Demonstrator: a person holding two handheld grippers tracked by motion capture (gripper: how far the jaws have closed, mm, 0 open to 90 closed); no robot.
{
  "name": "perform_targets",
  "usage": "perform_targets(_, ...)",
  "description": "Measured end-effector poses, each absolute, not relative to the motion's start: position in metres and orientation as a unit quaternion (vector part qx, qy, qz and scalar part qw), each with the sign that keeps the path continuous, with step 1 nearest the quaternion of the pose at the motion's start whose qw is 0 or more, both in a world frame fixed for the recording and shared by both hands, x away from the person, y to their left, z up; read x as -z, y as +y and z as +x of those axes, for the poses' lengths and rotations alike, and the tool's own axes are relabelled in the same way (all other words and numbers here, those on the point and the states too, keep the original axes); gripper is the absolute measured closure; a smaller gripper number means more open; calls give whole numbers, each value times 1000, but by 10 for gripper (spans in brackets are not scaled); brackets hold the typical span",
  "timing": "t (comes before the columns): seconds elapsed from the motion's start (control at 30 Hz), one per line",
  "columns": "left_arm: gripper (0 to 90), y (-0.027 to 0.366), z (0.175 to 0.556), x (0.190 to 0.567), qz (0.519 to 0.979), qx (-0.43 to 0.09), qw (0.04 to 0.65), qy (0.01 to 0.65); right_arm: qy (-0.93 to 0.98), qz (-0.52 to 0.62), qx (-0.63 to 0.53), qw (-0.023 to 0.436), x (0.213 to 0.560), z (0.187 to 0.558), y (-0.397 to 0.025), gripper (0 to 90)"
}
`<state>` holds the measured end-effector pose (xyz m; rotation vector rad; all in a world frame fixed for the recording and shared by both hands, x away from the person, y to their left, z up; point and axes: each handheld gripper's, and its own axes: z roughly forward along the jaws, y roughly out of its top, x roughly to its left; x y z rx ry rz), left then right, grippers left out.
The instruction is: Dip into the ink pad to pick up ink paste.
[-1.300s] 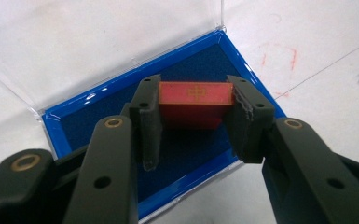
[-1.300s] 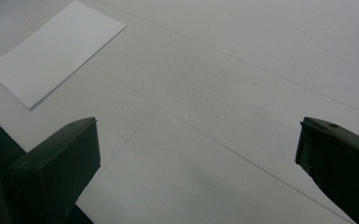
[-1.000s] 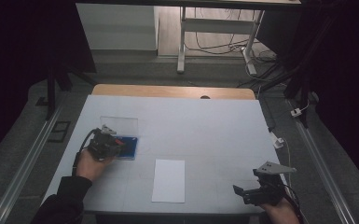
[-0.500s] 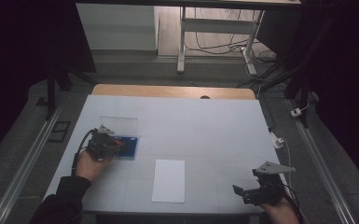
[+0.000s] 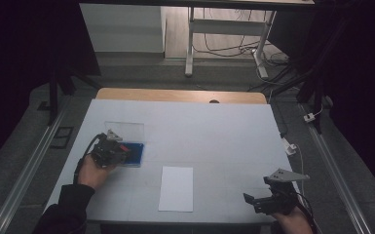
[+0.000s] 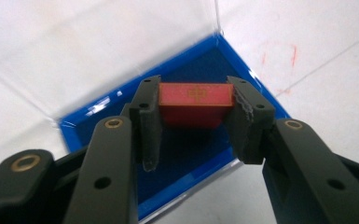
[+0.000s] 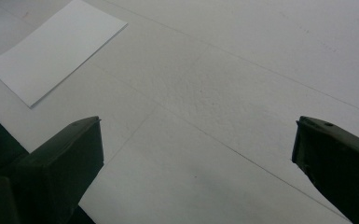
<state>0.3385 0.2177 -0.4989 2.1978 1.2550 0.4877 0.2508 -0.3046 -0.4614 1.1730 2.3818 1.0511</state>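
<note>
White paper is covering the bench (image 5: 214, 131), where almost nothing is shifting between the earlier pictures and now: the left gripper (image 6: 193, 119) is staying over the blue tray (image 6: 98, 126) beside its clear lid (image 5: 124, 130), so the pick looks caught mid-lift. Its fingers (image 6: 149, 121) are pinching the small red block (image 6: 194, 103) just above the tray's dark lining, while the right gripper (image 7: 196, 163) is idling spread wide near the white card (image 5: 176, 188).

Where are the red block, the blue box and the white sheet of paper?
red block (image 6: 193, 105): left gripper view, front face between the tongs.
blue box (image 6: 93, 122): left gripper view, its left rim.
white sheet of paper (image 5: 176, 188): high view, its middle.
</note>
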Motion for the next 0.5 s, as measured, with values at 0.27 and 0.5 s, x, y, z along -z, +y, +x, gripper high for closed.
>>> perform_targets(0.27, 583, 236, 333, 484, 789, -199, 321, 485, 822, 410, -369, 139, 461, 251, -305, 7)
perform_targets(0.5, 582, 246, 336, 487, 783, -192, 317, 499, 822, 408, -371, 139, 461, 251, -306, 0)
